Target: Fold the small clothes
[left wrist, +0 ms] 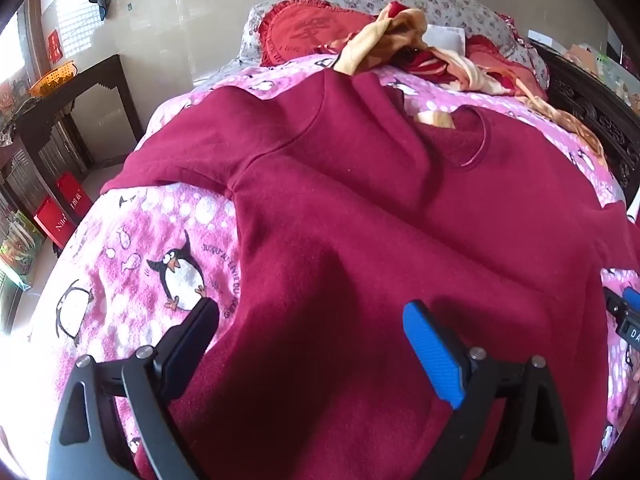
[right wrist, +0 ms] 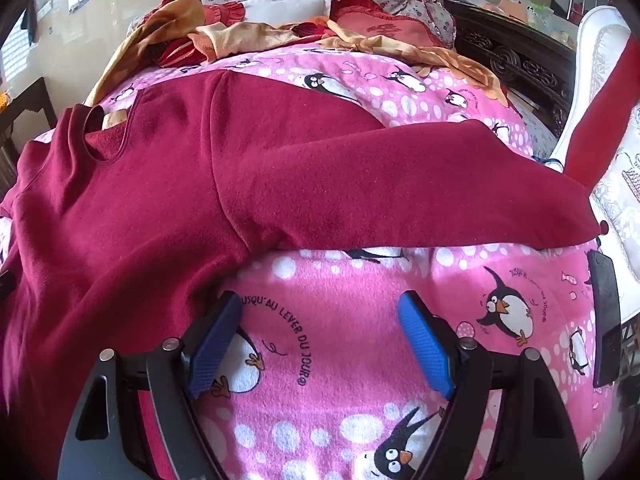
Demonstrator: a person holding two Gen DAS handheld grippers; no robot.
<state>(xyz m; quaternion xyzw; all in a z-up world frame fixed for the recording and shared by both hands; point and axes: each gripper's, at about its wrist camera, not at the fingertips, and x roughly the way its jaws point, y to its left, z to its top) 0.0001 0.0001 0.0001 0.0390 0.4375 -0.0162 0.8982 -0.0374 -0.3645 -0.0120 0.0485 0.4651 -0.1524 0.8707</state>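
Two handheld grippers hover, jaws spread wide and gripping nothing, over a maroon fleece sweatshirt (left wrist: 360, 208) laid front-up on a pink penguin-print blanket (left wrist: 132, 248). The left gripper (left wrist: 312, 344) straddles the garment's lower left edge near the hem, fabric lying between its fingers but not pinched; the right gripper (right wrist: 320, 340) hangs just beside the right side seam, over bare blanket. The right sleeve (right wrist: 420, 184) stretches out toward the bed's edge, while the left sleeve (left wrist: 180, 160) lies crumpled. A pinch here risks catching the plush blanket along with the fleece, dragging it into the fold. Uneven grabs could skew the hem, and the long sleeve may slide off the bed.
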